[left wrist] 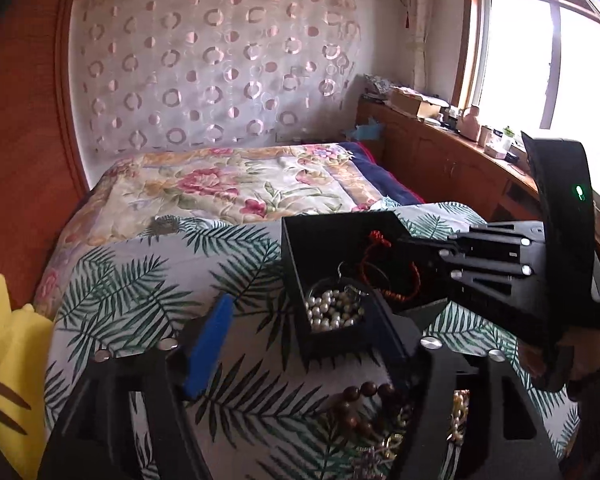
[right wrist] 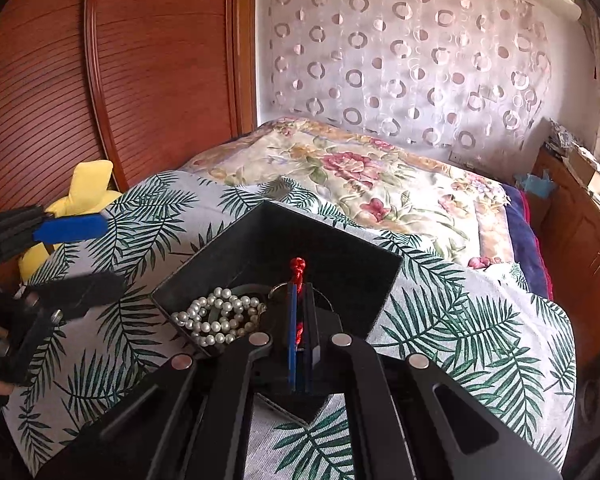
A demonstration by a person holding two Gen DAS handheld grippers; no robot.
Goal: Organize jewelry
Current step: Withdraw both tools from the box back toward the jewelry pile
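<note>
Jewelry box point(right wrist: 275, 268), black, sits on the palm-print cover point(right wrist: 460, 320); pearl strand point(right wrist: 215, 316) piled at its 8 o'clock corner. My right claw point(right wrist: 302, 340) is pinched narrow on the red cord bracelet point(right wrist: 297, 270) over the box. My left claw point(left wrist: 300, 332) is spread wide, holding nothing. Wooden bead bracelet point(left wrist: 360, 404) lies outside, at the box's 6 o'clock.

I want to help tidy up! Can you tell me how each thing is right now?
black box: open, on the leaf-print cloth.
pearl necklace: heaped inside the box.
red cord bracelet: pinched, over the box.
right gripper: shut on the red cord.
left gripper: open, holding nothing.
wooden bead bracelet: lying on the cloth, outside the box.
</note>
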